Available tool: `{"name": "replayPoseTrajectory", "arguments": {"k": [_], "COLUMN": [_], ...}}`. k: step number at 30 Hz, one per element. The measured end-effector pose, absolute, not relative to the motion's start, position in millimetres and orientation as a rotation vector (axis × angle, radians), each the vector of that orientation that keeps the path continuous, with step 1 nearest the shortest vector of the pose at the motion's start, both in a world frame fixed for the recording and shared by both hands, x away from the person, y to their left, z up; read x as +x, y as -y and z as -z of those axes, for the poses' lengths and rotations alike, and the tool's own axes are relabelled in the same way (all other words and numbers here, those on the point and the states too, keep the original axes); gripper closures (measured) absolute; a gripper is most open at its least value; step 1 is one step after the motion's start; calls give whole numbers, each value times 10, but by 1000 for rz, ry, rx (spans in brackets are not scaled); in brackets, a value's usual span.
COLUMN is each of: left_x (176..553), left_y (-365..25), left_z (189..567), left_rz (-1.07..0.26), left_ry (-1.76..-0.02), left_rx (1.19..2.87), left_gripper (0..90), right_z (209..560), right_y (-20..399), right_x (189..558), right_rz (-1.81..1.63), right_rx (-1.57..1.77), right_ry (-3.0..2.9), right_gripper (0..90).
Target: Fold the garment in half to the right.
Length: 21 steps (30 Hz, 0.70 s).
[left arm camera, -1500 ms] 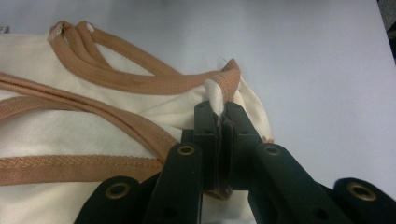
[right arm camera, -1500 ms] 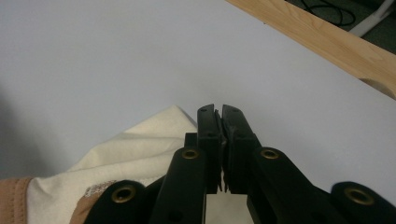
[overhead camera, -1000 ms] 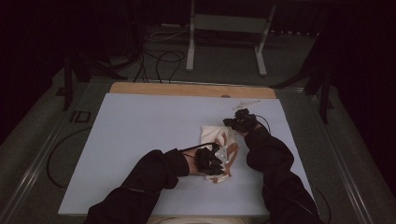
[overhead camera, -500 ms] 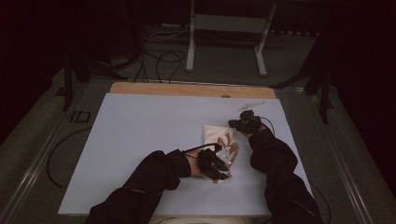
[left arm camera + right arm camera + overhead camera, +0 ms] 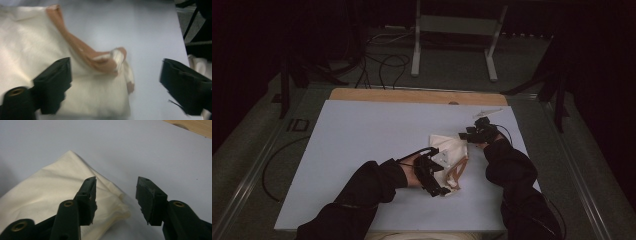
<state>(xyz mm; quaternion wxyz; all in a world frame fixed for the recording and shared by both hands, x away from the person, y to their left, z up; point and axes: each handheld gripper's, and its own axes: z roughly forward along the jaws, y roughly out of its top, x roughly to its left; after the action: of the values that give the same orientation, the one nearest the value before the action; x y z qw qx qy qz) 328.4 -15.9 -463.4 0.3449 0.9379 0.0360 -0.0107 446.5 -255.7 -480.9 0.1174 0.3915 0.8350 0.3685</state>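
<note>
Your left claw [image 5: 435, 180] has just opened wide, releasing the cream bag [image 5: 446, 149]; your right claw [image 5: 472, 134], at its two o'clock, has opened partway, empty.

A folded cloth bag [image 5: 447, 150] lies on the table [image 5: 362, 150], toward four o'clock from its middle; the bag's strap [image 5: 458, 170] trails off it toward six o'clock; the left gripper [image 5: 439, 189] sits at the bag's seven o'clock corner; the right gripper [image 5: 465, 135] sits at its two o'clock corner; a wooden strip [image 5: 412, 96] borders the table at twelve o'clock.
</note>
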Motion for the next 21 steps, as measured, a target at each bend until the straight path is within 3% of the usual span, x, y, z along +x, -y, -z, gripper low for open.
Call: {"name": "replayPoseTrajectory", "arguments": {"k": [2, 11, 17, 21], "left_x": [3278, 3227, 3117, 3068], "left_y": [114, -237, -440, -554], "left_z": [4640, 4656, 4655, 4684], "left_rz": [28, -14, -54, -52], "left_ry": [-115, -203, -228, -239], "left_rx": [2432, 2390, 2344, 2351], "left_gripper": [7, 0, 0, 0], "right_z": [4794, 4817, 4918, 4966], "right_y": [2569, 2580, 2568, 2529], "right_x": [4453, 4353, 4464, 4511], "right_rz": [-1083, -1046, -1040, -997], "right_rx": [1151, 1157, 1211, 1239], "right_ry": [-2444, -2459, -2524, -2538], "right_gripper": [499, 520, 410, 477]}}
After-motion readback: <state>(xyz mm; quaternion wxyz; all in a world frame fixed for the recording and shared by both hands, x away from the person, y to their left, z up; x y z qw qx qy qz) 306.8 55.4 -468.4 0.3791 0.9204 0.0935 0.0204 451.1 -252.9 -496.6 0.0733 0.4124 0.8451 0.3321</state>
